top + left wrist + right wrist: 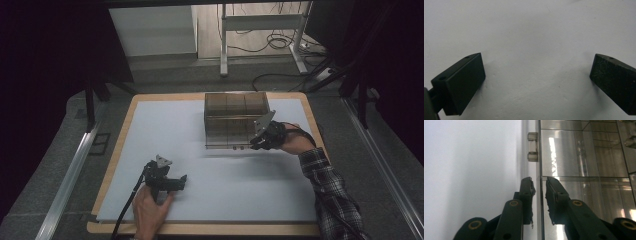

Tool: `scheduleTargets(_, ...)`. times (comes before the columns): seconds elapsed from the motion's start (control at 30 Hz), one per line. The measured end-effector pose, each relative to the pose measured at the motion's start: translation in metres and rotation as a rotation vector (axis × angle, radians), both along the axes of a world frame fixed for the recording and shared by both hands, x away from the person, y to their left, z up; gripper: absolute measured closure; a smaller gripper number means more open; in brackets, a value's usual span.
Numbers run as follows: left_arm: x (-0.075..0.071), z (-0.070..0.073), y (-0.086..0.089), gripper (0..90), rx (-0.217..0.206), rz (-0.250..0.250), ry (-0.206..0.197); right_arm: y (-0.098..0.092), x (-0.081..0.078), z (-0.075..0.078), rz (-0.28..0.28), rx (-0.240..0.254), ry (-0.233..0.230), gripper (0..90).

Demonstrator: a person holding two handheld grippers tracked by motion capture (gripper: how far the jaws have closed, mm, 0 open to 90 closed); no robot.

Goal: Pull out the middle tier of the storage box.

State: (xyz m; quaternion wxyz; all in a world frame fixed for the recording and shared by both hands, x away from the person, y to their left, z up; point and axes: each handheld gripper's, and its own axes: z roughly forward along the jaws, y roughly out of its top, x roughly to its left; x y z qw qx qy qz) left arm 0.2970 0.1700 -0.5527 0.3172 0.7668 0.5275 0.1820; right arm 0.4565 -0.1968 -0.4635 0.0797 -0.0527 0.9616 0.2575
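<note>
Item: clear box [235, 120] with inner dividers, smoky tint, standing on the white sheet [200, 150] of the desk [115, 150].
Box position: toward the far side of the sheet, right of its middle; upright.
Box lid: a thin clear panel [539, 195] with a small clasp [533, 146] on its edge; in the high view it seems to lie flat at the box's near foot, hinged open or nearly so, though that reading is uncertain.
Box contents: compartments look bare; too much glare to be sure.
Right claw [257, 141]: at the near right corner of the box; its two pads straddle the panel's edge.
Right claw grip: in the right gripper view a sliver of light shows on each side of the panel, so the pads do not press; released, with the panel between them.
Left claw [180, 181]: well apart from the box, near the sheet's front edge, pointing at bare sheet.
Left claw grip: jaws spread wide, nothing between them.
Right hand [292, 142]: beside the box's right near corner, plaid sleeve behind it.
Progress, judged: the lid handling appears about complete, the panel let go or on the point of it.
Left to do, judged: draw the right claw clear of the box; nothing yet placed in any compartment, if filling is meant.
</note>
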Motion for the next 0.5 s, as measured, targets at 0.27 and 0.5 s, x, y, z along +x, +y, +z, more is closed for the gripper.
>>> scheduleTargets(0.27,0.0000,0.0000,-0.0001,0.0,-0.001,0.001,-0.001,-0.0018,-0.0048,0.0037,-0.031,0.028,-0.022,69.2)
scheduleTargets(0.5,0.0000,0.0000,-0.0001,0.0,-0.001,0.001,0.000,-0.0045,-0.0093,0.0086,-0.067,0.059,-0.039,66.7)
